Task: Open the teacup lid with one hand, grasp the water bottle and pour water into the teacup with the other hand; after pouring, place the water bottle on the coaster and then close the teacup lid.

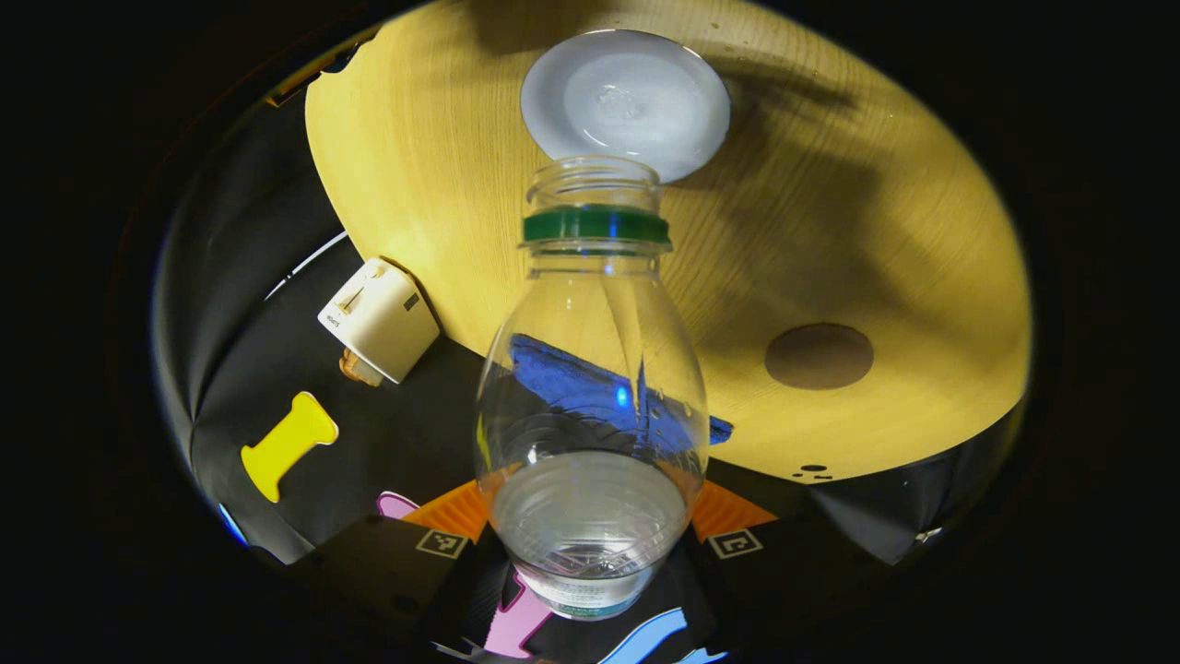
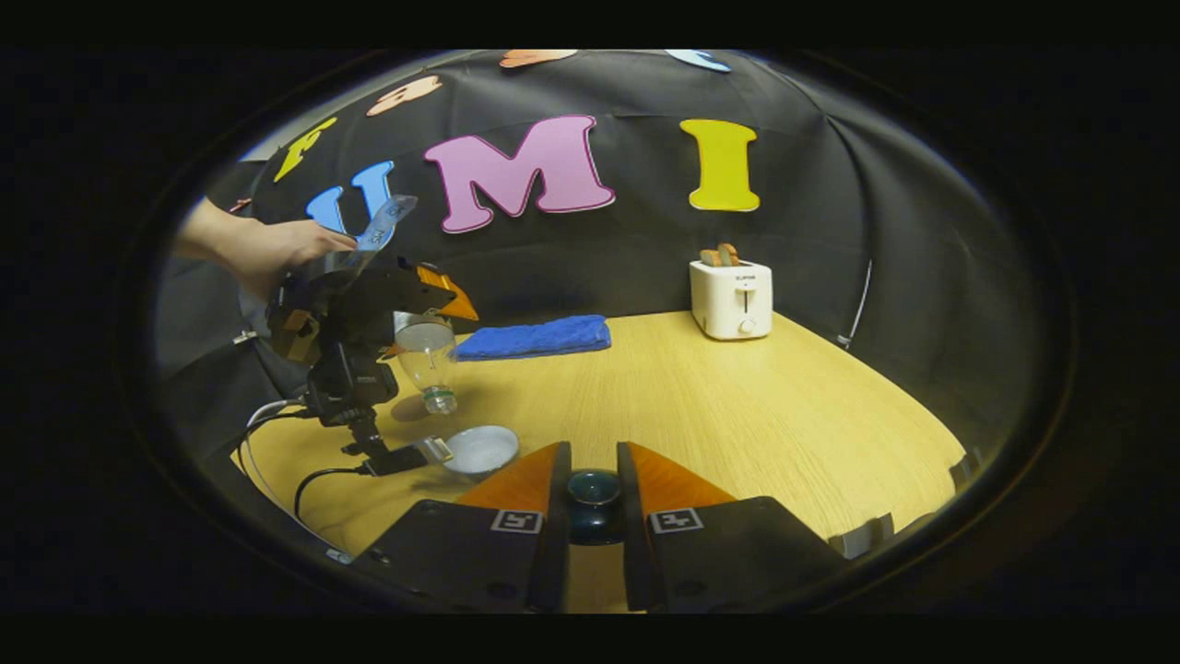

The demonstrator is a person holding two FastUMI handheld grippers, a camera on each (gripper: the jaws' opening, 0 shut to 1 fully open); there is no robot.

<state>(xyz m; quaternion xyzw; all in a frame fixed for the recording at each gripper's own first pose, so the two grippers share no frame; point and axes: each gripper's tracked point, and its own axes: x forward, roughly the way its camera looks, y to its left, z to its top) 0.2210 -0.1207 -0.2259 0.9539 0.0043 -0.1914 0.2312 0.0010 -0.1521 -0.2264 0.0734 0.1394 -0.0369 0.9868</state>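
Fingers of the left gripper [image 1: 590,544] were closed on the base of the water bottle [image 1: 590,406], which hung tipped neck-down, its open mouth over the teacup [image 1: 627,101] on the wooden table [image 1: 876,231]. A round dark coaster [image 1: 819,356] lay on the tabletop to one side of the bottle, apart from the teacup. In the right gripper view, the right gripper [image 2: 593,498] pinched the dark knob of the teacup lid [image 2: 593,505] between nearly closed fingers, raised above the table. Farther off, a hand [image 2: 277,251] held the left gripper over the teacup. Beyond lay a folded blue towel [image 2: 535,337], and a white toaster [image 2: 733,297] stood by the wall.
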